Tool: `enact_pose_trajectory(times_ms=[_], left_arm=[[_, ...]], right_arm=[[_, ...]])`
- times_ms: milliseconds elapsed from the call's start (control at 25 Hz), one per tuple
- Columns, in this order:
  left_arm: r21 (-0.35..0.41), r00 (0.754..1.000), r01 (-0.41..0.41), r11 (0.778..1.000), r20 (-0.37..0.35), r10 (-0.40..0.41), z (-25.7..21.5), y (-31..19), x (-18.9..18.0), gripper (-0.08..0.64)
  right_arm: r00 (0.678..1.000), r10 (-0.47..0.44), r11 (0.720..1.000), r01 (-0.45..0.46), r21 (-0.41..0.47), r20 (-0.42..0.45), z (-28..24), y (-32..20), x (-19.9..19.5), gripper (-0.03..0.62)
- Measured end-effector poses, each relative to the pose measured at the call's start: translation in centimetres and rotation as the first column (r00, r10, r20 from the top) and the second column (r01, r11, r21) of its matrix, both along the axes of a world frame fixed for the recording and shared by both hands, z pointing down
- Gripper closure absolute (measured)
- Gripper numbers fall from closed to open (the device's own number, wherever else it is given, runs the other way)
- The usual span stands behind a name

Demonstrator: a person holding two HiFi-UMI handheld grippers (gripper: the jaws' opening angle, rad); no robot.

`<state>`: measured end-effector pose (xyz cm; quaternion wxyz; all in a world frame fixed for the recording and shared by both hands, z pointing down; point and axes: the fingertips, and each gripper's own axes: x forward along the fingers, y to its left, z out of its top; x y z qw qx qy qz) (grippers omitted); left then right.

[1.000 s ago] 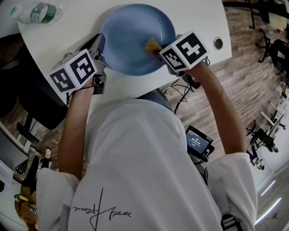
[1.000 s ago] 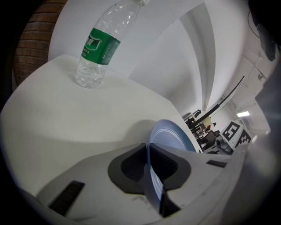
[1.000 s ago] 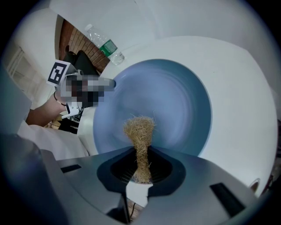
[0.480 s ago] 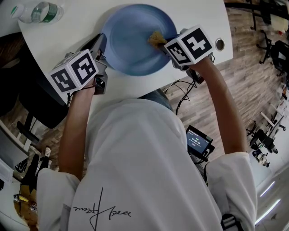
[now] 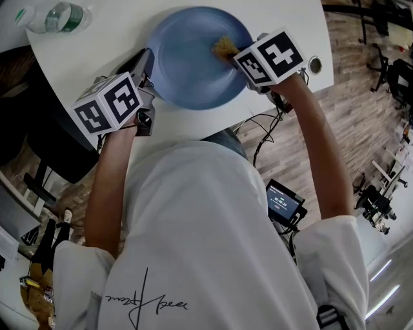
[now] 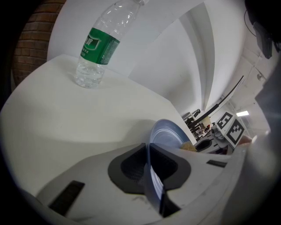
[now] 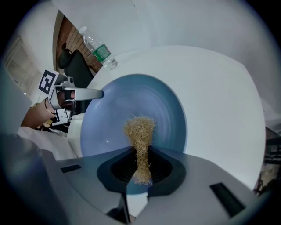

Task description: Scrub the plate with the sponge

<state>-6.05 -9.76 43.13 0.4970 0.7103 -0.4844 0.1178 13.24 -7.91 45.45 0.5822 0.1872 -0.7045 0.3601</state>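
A round blue plate [image 5: 193, 58] lies on the white table [image 5: 90, 51]. My left gripper [image 5: 143, 64] is shut on the plate's left rim; in the left gripper view the plate [image 6: 169, 134] stands edge-on between the dark pads. My right gripper [image 5: 233, 53] is shut on the sponge [image 5: 224, 46], a tan fibrous tuft pressed on the plate's right part. In the right gripper view the sponge [image 7: 139, 132] sticks out from the jaws over the plate [image 7: 158, 110], and the left gripper [image 7: 94, 93] shows at the plate's far rim.
A clear water bottle with a green label [image 5: 55, 18] lies at the table's far left; the same bottle [image 6: 99, 48] shows in the left gripper view, and the bottle [image 7: 99, 48] in the right one. A round grommet [image 5: 314, 63] sits near the table's right edge. Wooden floor lies beyond.
My right gripper has slid the sponge up and to the right across the plate, away from me. The left gripper and plate have stayed still.
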Motion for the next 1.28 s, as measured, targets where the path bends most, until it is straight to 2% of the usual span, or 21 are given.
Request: enact_pose_trajectory(times_ms=[320,400,560,720,880,1080,1200,1280], left_arm=[[0.034,0.999,-0.017,0.999,0.035,0.016,-0.4,-0.2,0.5,0.532],[0.046,0.999,-0.002,0.999,0.033,0.001,-0.6,-0.4,0.7,0.529],[0.119,0.999,0.026,0.993,0.039,-0.031,-1.9,-1.1,-1.0,0.446],[0.198,0.998,0.042,0.979,0.041,-0.051,-4.3,-2.5,-1.1,0.44],[0.247,0.998,0.055,0.967,0.028,-0.064,-6.5,-2.7,-1.1,0.442],[0.322,0.999,0.016,0.946,0.035,-0.029,-8.4,-1.0,-1.4,0.487],[0.345,0.999,0.028,0.938,0.015,-0.035,-10.1,1.4,-2.1,0.499],[0.379,0.999,0.031,0.925,-0.006,-0.032,-11.8,2.3,-1.8,0.506]], right_arm=[[0.999,-0.021,0.991,0.017,0.136,0.027,-0.5,-1.6,-0.6,0.552],[0.997,0.001,0.985,-0.014,0.175,0.072,-0.8,-2.0,-0.7,0.552],[0.981,0.052,0.962,-0.099,0.253,0.184,-1.8,-2.8,-2.6,0.552],[0.963,0.092,0.934,-0.172,0.314,0.253,-4.2,-3.5,-2.0,0.552],[0.946,0.115,0.915,-0.219,0.339,0.302,-6.3,-3.2,-1.7,0.552],[0.912,0.158,0.898,-0.293,0.328,0.38,-7.8,-1.2,-3.1,0.552],[0.894,0.149,0.888,-0.309,0.341,0.422,-9.2,1.2,-4.6,0.552],[0.889,0.132,0.874,-0.313,0.372,0.438,-10.5,2.0,-5.0,0.552]])
